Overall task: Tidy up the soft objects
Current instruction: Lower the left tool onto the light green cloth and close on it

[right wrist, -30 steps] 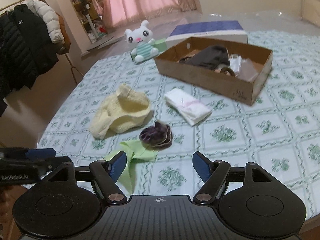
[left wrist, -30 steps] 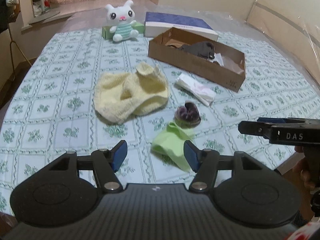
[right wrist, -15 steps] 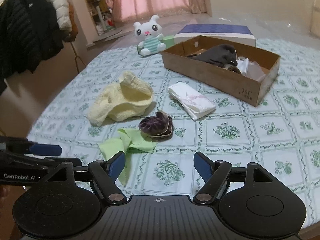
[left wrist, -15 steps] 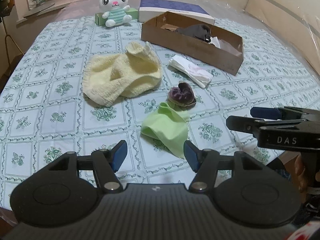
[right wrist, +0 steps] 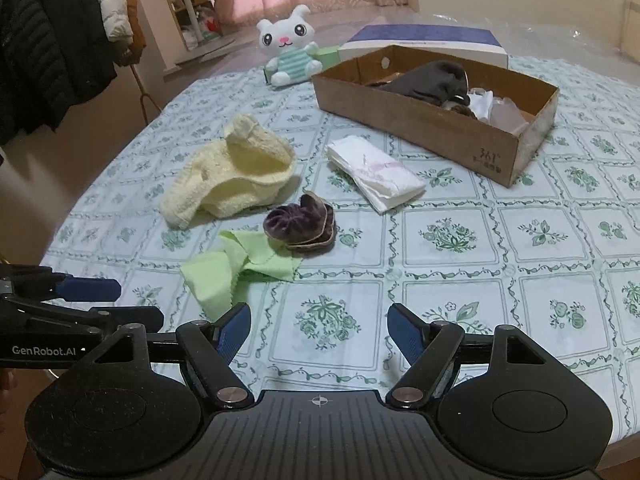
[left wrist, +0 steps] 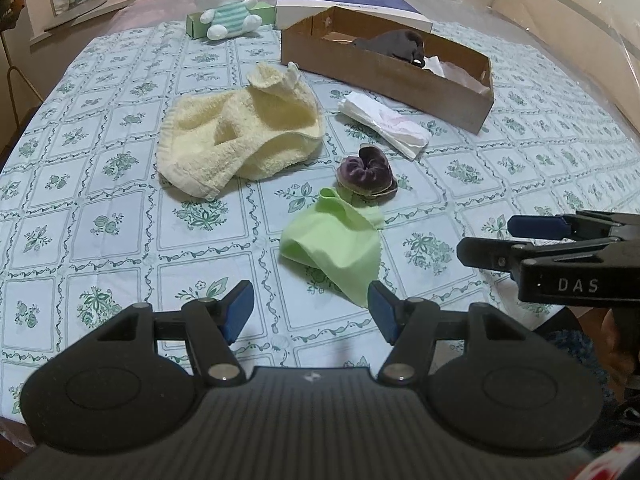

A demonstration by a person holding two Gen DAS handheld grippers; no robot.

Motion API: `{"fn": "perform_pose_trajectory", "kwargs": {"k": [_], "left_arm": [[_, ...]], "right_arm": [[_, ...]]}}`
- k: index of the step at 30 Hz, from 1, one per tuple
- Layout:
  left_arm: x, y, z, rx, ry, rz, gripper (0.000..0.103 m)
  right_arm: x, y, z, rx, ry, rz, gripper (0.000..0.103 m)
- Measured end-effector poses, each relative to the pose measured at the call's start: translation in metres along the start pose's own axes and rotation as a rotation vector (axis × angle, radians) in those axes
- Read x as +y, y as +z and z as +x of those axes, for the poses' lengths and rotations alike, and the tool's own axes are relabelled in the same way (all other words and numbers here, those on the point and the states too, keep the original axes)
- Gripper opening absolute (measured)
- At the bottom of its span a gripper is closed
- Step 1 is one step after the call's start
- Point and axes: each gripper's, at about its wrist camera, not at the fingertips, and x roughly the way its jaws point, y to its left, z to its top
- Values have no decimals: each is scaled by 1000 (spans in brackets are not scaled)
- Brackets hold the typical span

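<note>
A light green cloth (left wrist: 332, 248) (right wrist: 224, 276) lies crumpled on the flowered tablecloth, just beyond my left gripper (left wrist: 310, 306). That gripper's jaws are opening, with nothing between them. Behind the cloth sit a purple velvet scrunchie (left wrist: 366, 174) (right wrist: 300, 224), a pale yellow towel (left wrist: 240, 140) (right wrist: 232, 172) and a folded white pack (left wrist: 384, 124) (right wrist: 376, 172). My right gripper (right wrist: 320, 326) hovers open and empty over bare tablecloth, to the right of the green cloth. A cardboard box (left wrist: 384, 76) (right wrist: 420, 124) at the back holds a dark garment (right wrist: 432, 80).
A white plush bunny (left wrist: 224, 0) (right wrist: 290, 48) sits at the far edge against a green box, beside a flat blue-topped box (right wrist: 424, 38). Coats hang on a rack (right wrist: 52, 40) to the left of the table. The near table edge lies under both grippers.
Both grippers have sunk toward the table and tilted down, so the cloths look nearer. Nothing on the table has moved.
</note>
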Motion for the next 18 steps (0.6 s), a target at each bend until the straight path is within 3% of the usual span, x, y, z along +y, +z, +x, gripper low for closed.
{"fn": "perform_pose_trajectory", "kwargs": {"k": [18], "left_arm": [[-6, 9, 44, 1, 5, 36, 67]], "right_arm": [[-24, -6, 20, 51, -17, 75, 75]]}}
